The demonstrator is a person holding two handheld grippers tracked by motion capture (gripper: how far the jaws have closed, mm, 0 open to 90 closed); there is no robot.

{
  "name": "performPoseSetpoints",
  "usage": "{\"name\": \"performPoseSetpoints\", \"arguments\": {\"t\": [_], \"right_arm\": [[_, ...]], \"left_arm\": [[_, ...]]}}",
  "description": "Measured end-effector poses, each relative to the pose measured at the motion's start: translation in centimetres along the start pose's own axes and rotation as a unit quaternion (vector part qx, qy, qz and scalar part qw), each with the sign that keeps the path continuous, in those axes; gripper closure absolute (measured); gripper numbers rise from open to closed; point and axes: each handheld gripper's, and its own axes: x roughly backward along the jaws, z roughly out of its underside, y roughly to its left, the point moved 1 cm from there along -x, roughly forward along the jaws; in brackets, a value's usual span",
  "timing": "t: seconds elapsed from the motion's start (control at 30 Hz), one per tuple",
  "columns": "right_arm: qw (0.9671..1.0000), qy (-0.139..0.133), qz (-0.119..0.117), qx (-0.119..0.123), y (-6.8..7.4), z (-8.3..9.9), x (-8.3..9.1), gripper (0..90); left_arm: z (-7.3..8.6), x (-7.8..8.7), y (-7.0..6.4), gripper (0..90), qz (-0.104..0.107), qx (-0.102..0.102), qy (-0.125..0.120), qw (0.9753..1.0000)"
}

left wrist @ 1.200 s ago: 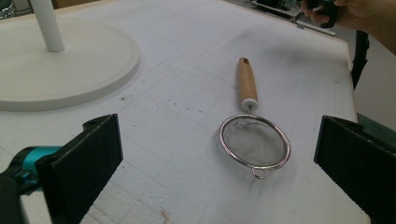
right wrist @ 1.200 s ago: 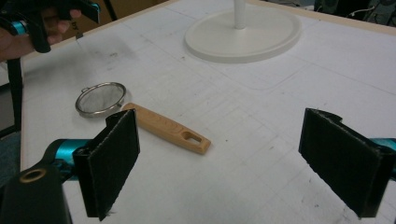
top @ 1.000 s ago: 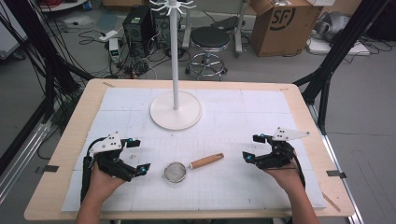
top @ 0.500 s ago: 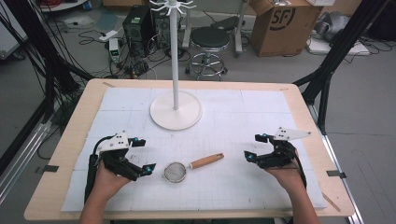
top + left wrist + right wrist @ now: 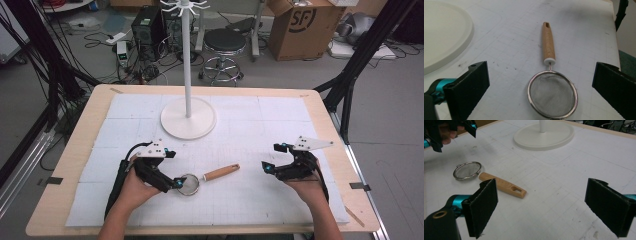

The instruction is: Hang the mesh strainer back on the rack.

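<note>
Strainer: we see a small metal strainer [image 5: 187,183] with a wooden handle [image 5: 220,173]; it lies flat on the white mat [image 5: 280,125] on the table [image 5: 75,165], low and a bit left of the middle of the high view; the mesh bowl is at the left end; the handle points to the right and a little up in the frame.

Left gripper: we see the left gripper [image 5: 171,167] in the lower left of the high view, held in a hand [image 5: 134,187]; its fingers are wide open and hold nothing; one finger tip [image 5: 176,184] sits right at the left edge of the strainer's bowl; we cannot tell if it touches; in the left gripper view the strainer bowl [image 5: 552,94] lies low in the frame, between the two black fingers [image 5: 470,86], with gaps on both sides.

Right gripper: we see the right gripper [image 5: 274,157] in the lower right of the high view; its fingers are wide open and hold nothing; it is well apart from the strainer's handle; in the right gripper view the strainer [image 5: 467,170] lies at the left of the frame, just past the left finger [image 5: 484,206].

Stand: we see a white stand [image 5: 188,117] with a round base and a tall pole, above the strainer in the high view, well apart from it.
</note>
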Motion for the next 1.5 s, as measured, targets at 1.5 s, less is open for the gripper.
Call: {"name": "performPoseSetpoints", "arguments": {"t": [1.5], "right_arm": [[0.9998, 0.013, -0.005, 0.011, 0.4, 0.0, -0.6, 10.7]], "left_arm": [[-3.5, -9.8, -1.4, 16.0, 0.011, -0.045, 0.19, 0.9806]]}}
